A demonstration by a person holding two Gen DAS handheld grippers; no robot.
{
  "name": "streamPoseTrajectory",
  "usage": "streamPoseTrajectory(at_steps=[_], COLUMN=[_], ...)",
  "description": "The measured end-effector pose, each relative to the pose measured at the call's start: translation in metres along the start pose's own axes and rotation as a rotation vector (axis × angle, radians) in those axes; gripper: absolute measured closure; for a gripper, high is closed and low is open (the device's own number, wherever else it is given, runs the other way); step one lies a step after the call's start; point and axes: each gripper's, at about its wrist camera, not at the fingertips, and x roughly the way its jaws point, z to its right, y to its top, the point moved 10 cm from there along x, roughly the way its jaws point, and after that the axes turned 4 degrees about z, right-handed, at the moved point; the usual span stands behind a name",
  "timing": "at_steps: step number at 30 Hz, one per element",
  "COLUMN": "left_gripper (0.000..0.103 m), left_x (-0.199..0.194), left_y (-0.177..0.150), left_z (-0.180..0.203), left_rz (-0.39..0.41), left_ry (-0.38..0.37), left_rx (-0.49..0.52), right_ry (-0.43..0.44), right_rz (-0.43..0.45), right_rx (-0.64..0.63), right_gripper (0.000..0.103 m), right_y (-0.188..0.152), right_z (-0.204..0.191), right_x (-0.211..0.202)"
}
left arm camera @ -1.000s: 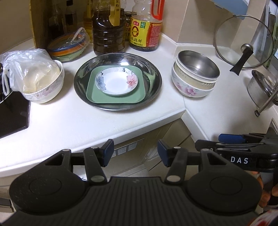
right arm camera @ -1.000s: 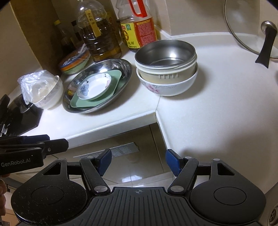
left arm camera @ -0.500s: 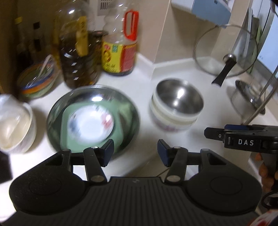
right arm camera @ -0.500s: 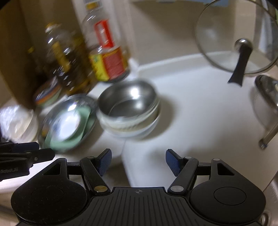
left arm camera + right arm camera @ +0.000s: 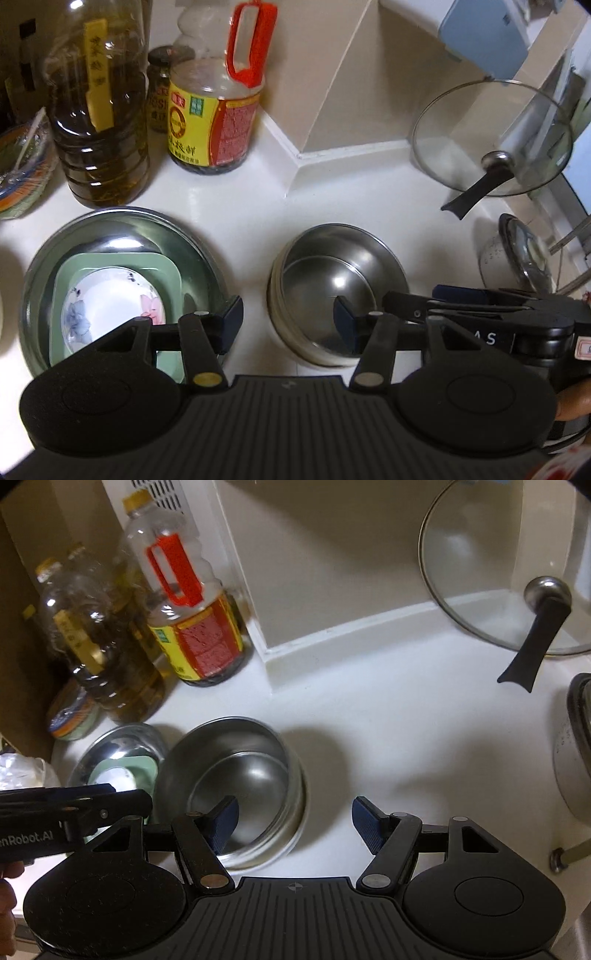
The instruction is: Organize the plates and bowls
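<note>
A steel bowl (image 5: 332, 284) sits nested on top of a stack of bowls on the white counter; it also shows in the right wrist view (image 5: 236, 786). To its left a large steel basin (image 5: 122, 229) holds a green square plate (image 5: 170, 273) and a small floral dish (image 5: 110, 306). My left gripper (image 5: 288, 321) is open and empty above the gap between basin and bowl stack. My right gripper (image 5: 293, 823) is open and empty, its left finger over the steel bowl, its right finger over bare counter.
Two oil bottles (image 5: 99, 122) (image 5: 214, 107) stand at the back by the wall. A covered striped bowl (image 5: 18, 173) sits far left. A glass lid (image 5: 517, 572) leans at the back right, and a steel pot (image 5: 572, 749) stands at the right edge.
Both grippers have moved forward and down over the counter, closing in on the bowl stack and the basin. Both stayed open. The dishes have not moved.
</note>
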Motion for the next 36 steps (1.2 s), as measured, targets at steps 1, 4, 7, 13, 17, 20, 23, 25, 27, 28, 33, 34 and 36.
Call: streamPoseTrajectory(at_steps=[1,4,7,13,17,20,23,25,27,28,33,34,36], left_gripper=[0.054,0.06,0.064,0.07,0.072,0.077,0.079,0.079,0.079,0.079,0.08,0.081,0.081], left_x=[0.004,0.018,0.027,0.039,0.045,0.05,0.052,0.052,0.053,0.053,0.057,0.057,0.058], left_y=[0.0,-0.002,-0.004,-0.007,-0.007,-0.009,-0.01,-0.01,-0.01,-0.01,-0.011,-0.011,-0.011], left_z=[0.0,0.0,-0.002,-0.005,-0.004,-0.004,-0.004,-0.003,-0.001,0.0,0.001,0.002,0.003], left_rz=[-0.012,-0.045,-0.068,-0.111,-0.13,-0.147,-0.154,-0.161,-0.17,-0.175,-0.195,-0.197,-0.204], left_ry=[0.002,0.01,0.024,0.056,0.079,0.091,0.105,0.111,0.118,0.121,0.129,0.127,0.129], left_rx=[-0.006,-0.03,-0.052,-0.051,-0.032,-0.021,0.003,0.022,0.048,0.059,0.086,0.09,0.093], right_ry=[0.003,0.018,0.026,0.025,0.021,0.009,0.007,0.002,-0.008,-0.012,-0.023,-0.028,-0.036], right_rz=[-0.012,-0.056,-0.101,-0.182,-0.214,-0.234,-0.25,-0.259,-0.268,-0.271,-0.298,-0.301,-0.306], right_rx=[-0.005,-0.024,-0.03,-0.04,-0.053,-0.069,-0.072,-0.074,-0.083,-0.086,-0.081,-0.077,-0.083], right_gripper=[0.035,0.04,0.057,0.07,0.077,0.078,0.079,0.08,0.08,0.081,0.082,0.082,0.083], right_y=[0.001,0.003,0.004,0.0,0.001,0.002,0.002,0.002,0.002,0.002,0.003,0.003,0.003], right_z=[0.001,0.0,-0.002,-0.001,-0.003,-0.004,-0.003,-0.004,-0.005,-0.005,-0.004,-0.004,-0.004], right_x=[0.004,0.017,0.027,0.043,0.048,0.05,0.05,0.051,0.052,0.052,0.054,0.055,0.055])
